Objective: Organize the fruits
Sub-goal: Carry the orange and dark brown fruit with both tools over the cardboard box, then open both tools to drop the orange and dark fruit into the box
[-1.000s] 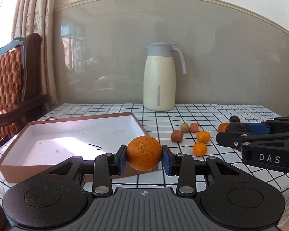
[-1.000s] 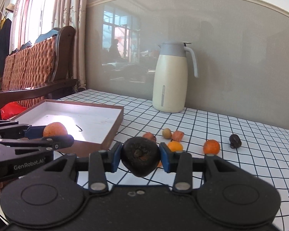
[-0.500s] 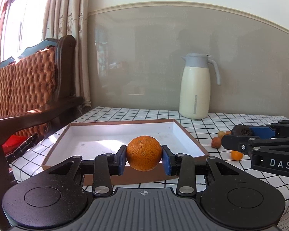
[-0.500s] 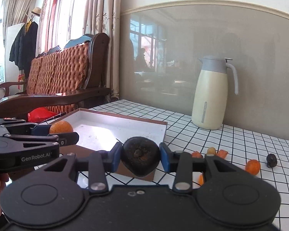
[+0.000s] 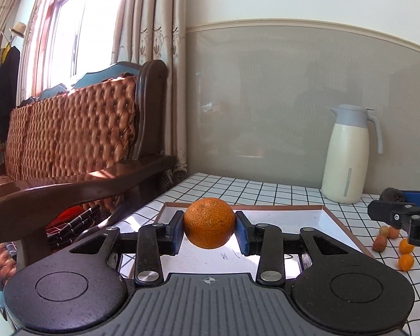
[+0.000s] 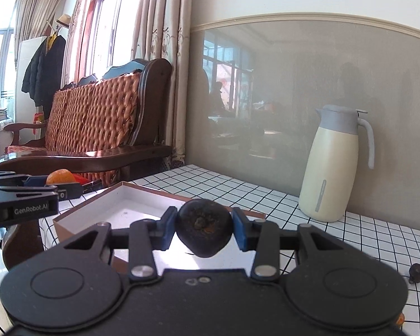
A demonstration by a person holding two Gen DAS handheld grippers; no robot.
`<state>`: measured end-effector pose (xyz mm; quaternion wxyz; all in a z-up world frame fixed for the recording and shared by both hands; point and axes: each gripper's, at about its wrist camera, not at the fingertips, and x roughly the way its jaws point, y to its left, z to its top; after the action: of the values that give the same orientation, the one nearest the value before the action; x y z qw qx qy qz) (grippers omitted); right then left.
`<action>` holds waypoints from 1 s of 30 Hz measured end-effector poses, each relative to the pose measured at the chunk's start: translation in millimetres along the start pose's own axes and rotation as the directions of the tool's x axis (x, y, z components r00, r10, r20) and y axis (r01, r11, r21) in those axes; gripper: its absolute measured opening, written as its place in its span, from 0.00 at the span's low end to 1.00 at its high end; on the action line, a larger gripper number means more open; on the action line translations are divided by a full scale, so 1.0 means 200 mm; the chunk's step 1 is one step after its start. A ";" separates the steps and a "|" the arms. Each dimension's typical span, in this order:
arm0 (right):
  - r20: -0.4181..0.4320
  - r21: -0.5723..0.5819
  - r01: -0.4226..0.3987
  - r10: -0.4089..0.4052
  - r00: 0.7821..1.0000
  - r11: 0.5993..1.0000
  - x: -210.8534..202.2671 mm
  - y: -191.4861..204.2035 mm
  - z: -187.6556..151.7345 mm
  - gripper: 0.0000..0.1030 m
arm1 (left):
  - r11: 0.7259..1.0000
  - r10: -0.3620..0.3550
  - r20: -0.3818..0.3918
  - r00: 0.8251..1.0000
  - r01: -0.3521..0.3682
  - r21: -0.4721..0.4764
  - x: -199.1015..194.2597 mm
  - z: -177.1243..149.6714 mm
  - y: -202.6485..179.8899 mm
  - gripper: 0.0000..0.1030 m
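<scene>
Left wrist view: the left gripper [image 5: 209, 233] has its fingers pinched on a mandarin [image 5: 209, 222], held above the shallow white-lined box [image 5: 339, 225], likely to drop it inside; small fruits [image 5: 405, 261] lie on the checked desk [image 5: 266, 189] beyond.

Right wrist view: the right gripper [image 6: 201, 232] has its fingers clamped on a dark wrinkled fruit [image 6: 203, 231], poised over the same box [image 6: 78, 218]; another dark fruit [image 6: 416, 272] waits on the desk.

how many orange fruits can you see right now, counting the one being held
3: the orange held in the left gripper over the box, plus two small orange fruits on the table; more may be hidden.
</scene>
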<state>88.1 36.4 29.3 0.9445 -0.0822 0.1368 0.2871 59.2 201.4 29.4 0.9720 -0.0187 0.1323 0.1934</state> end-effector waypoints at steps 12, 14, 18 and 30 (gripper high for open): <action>-0.072 0.059 0.016 -0.012 0.997 0.998 0.28 -0.09 -0.01 0.32 | 0.999 0.049 -0.074 0.996 -0.050 -0.016 0.25 -0.04 0.07 0.37; -0.087 0.063 0.013 -0.008 0.996 0.998 0.33 -0.10 -0.01 0.32 | 0.999 0.051 -0.086 0.995 -0.052 -0.011 0.29 -0.05 0.07 0.37; -0.126 0.081 0.010 0.001 0.992 0.997 0.42 -0.13 -0.02 0.32 | 0.998 0.068 -0.102 0.992 -0.069 -0.008 0.35 -0.04 0.07 0.37; -0.210 0.112 -0.002 0.026 0.977 0.994 0.61 -0.19 -0.02 0.40 | 0.996 0.083 -0.128 0.988 -0.086 -0.017 0.45 -0.06 0.08 0.39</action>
<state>206.4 68.1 -8.6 0.9257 -0.0587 0.2526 0.2755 130.4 249.1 -5.3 0.9522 -0.0364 0.1926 0.2342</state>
